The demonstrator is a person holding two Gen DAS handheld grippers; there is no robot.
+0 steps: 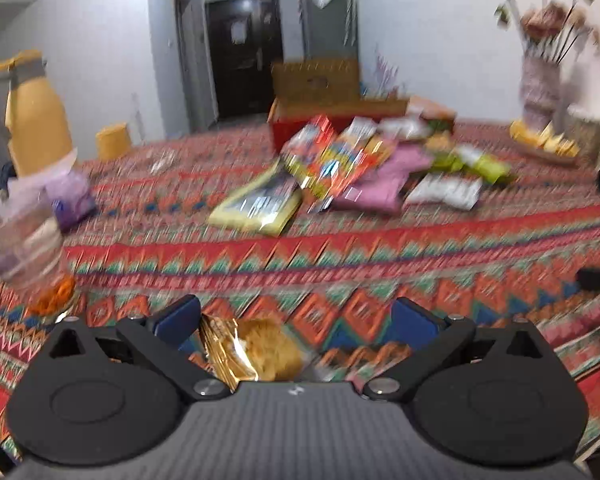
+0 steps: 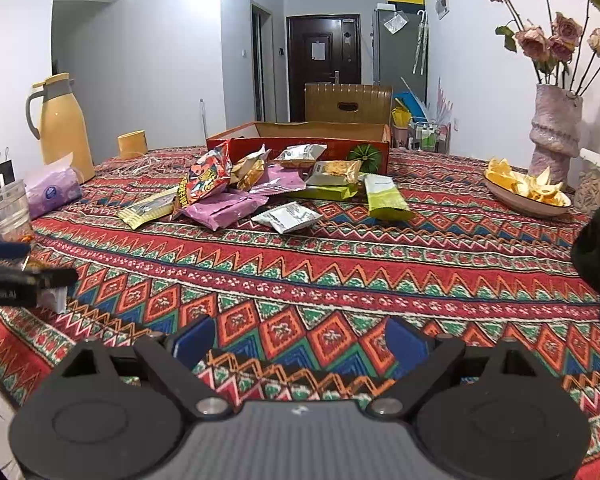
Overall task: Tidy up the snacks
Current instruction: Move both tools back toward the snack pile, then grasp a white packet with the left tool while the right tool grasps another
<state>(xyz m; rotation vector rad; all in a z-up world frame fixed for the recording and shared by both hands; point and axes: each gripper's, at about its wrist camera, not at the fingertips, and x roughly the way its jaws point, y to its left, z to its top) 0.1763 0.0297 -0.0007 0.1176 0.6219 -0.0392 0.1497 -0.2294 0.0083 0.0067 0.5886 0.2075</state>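
1. Left wrist view, blurred: left gripper [image 1: 296, 322] with blue pads spread wide over the patterned tablecloth [image 1: 340, 248]; a gold-wrapped snack [image 1: 256, 350] lies between the pads, close against the left pad; whether that pad presses it I cannot tell, the right pad stands clear of it; the pack's long axis seems to run from the gripper body outward, gold crimped end toward the left pad.
2. Same view, farther off: snack pile [image 1: 360, 168] mid-table in front of the red cardboard box [image 1: 320, 120]; a yellow packet [image 1: 260, 204] at the near left of the pile, its long axis slanting up to the right; yellow thermos [image 1: 36, 120] and clear plastic cup [image 1: 24, 240] at left.
3. Right wrist view, sharp: right gripper [image 2: 300, 344] with pads spread wide, only tablecloth between them; the gold-wrapped snack does not show here.
4. Same view shows what the blur hid: the box open-topped with a melon print; a green-and-white packet [image 2: 384, 196] at the pile's right, long axis running toward the camera; a white packet [image 2: 288, 218] nearest, lying flat; a bowl of orange peel [image 2: 528, 192] beside a vase of dried roses [image 2: 552, 128].
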